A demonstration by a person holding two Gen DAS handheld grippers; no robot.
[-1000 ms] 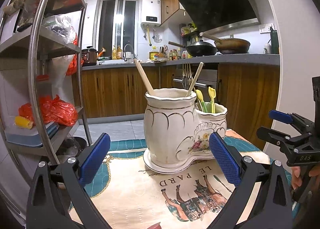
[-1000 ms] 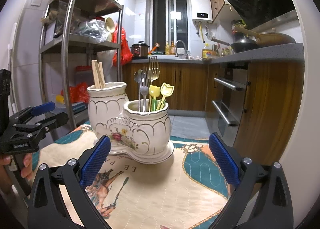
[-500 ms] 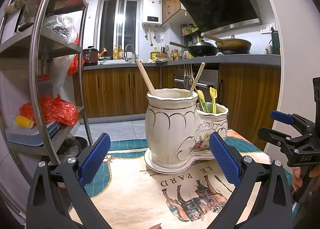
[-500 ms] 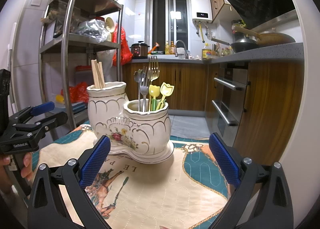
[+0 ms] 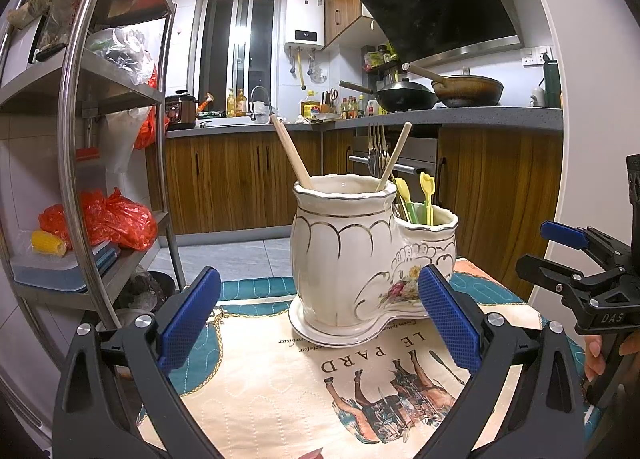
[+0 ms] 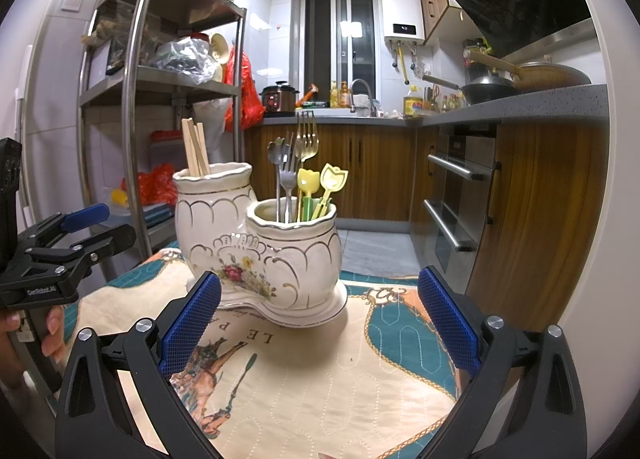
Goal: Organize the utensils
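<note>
1. A cream ceramic utensil holder with gold trim and a painted flower spray [image 5: 360, 259] [image 6: 260, 243] stands upright on a printed cloth of beige and teal with a horse motif [image 5: 280, 391] [image 6: 320, 379] that covers the worktop.
2. Its taller compartment holds pale wooden chopsticks [image 5: 290, 153] [image 6: 195, 153], which lean against the rim.
3. Its lower compartment holds silver metal forks and a spoon [image 6: 298, 151] together with yellow tulip-shaped plastic picks [image 6: 322, 187] [image 5: 427, 195].
4. The left gripper [image 5: 318, 317] [image 6: 76, 235] hovers near the holder on the taller compartment's side; its blue-padded fingers [image 5: 188, 319] are spread wide and hold nothing.
5. The right gripper [image 6: 318, 317] [image 5: 568, 255] faces the lower compartment, fingers [image 6: 448, 319] likewise wide apart and empty.
6. Neither gripper touches the holder.
</note>
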